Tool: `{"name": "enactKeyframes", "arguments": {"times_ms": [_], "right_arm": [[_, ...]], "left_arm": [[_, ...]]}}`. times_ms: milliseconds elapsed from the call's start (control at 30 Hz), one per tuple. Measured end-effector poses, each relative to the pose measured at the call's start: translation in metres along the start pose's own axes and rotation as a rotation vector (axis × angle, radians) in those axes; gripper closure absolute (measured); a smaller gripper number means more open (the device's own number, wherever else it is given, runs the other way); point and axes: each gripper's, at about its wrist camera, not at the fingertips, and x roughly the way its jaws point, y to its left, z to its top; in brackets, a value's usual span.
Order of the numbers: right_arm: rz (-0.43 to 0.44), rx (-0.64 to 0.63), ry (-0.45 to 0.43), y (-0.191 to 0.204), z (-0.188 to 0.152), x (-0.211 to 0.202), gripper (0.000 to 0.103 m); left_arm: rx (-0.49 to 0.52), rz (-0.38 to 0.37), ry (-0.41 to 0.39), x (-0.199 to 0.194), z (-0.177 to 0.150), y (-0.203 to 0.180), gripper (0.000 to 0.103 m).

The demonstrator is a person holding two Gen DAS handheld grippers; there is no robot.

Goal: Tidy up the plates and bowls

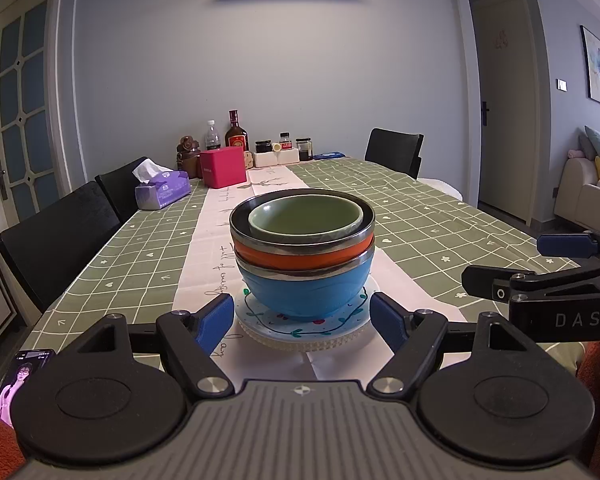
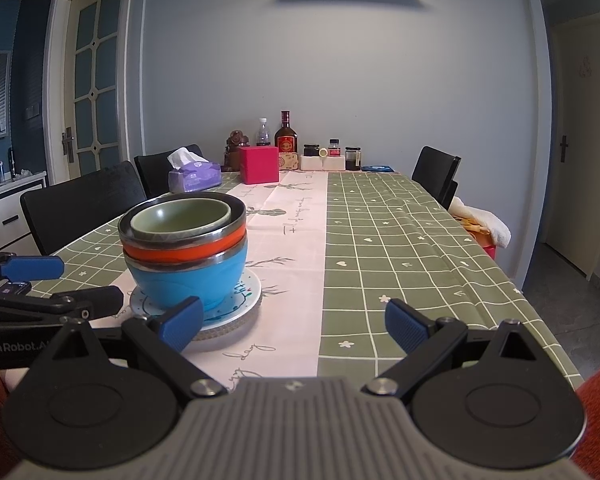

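At frame centre the green bowl (image 1: 306, 214), orange bowl (image 1: 304, 254) and blue bowl (image 1: 304, 292) sit nested on stacked plates (image 1: 300, 330); my left gripper (image 1: 302, 320) and right gripper (image 2: 294, 326) are wide open, empty, so the task seems nearly finished

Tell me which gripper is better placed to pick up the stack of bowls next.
Left. The left gripper, open, faces the stack of nested bowls squarely. The right gripper, also open, points past them, so it would likely need repositioning.

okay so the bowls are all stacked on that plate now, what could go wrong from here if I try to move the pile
The green bowl sits off-centre inside the orange bowl, loose, so it could slide if the pile tilts.

The blue bowl rests on stacked plates; lifting by the plates could let the tall pile slip or topple.

The left gripper is open around the blue bowl's curved base, which may give a poor hold.
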Motion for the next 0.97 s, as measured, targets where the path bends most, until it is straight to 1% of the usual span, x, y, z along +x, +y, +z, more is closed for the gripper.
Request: {"name": "enactKeyframes", "arguments": {"times_ms": [967], "right_arm": [[0.0,-0.025,0.01,0.0025,-0.0008,0.0012,0.007]], "left_arm": [[0.009,0.003,0.017,0.0022,0.0005,-0.0008,0.012]]}}
